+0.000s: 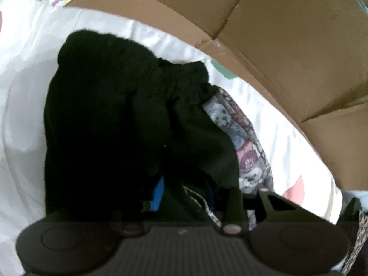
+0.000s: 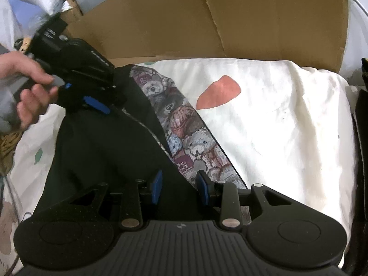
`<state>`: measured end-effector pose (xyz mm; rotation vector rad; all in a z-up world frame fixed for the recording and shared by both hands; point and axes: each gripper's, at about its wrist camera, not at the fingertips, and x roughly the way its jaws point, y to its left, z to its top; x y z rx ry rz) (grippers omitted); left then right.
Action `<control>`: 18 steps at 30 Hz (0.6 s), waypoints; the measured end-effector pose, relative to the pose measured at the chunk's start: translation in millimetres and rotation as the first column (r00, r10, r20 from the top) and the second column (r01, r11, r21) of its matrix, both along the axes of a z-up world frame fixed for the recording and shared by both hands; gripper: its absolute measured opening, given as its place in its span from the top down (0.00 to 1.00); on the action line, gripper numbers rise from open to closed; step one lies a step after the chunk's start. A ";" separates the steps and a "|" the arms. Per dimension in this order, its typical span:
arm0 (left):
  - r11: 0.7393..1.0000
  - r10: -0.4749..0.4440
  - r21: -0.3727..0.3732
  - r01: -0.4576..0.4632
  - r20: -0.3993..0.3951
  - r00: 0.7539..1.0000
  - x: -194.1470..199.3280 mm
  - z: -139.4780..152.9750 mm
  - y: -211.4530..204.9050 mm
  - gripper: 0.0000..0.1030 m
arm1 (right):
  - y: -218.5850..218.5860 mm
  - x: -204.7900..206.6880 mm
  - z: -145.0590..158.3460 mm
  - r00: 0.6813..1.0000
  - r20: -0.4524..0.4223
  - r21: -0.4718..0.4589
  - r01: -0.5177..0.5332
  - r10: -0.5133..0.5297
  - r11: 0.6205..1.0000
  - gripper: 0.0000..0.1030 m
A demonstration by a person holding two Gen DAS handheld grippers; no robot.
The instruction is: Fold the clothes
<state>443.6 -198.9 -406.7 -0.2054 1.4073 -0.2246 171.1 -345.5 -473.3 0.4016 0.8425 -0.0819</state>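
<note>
Right wrist view: black garment (image 2: 103, 151) lies between the right gripper's (image 2: 180, 187) half-open jaws; the left gripper (image 2: 99, 103) pinches its far edge.

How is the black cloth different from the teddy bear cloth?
The black cloth is plain and dark; the teddy bear cloth is covered in grey, pink and blue bears. The black cloth shows as a wide bunched sheet, while the teddy bear cloth shows only as a narrow strip along its edge. The left tool grips the black cloth, not the bear strip. Both lie on the white bedding.
</note>
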 end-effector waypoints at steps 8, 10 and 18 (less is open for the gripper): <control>0.998 0.057 -0.025 -0.058 -0.032 0.998 2.7 -1.8 15.0 0.94 | -6.8 4.4 1.4 1.000 0.018 0.021 -0.008 0.008 1.000 0.61; 0.998 0.061 -0.032 -0.062 -0.037 0.997 3.0 0.9 18.4 0.97 | -6.0 7.7 -4.1 1.000 -0.001 0.013 -0.008 0.008 1.000 0.61; 0.995 0.037 -0.094 -0.035 0.020 0.999 5.0 37.5 14.1 0.98 | -1.4 12.4 -15.9 0.998 -0.050 0.014 -0.047 0.048 0.999 0.89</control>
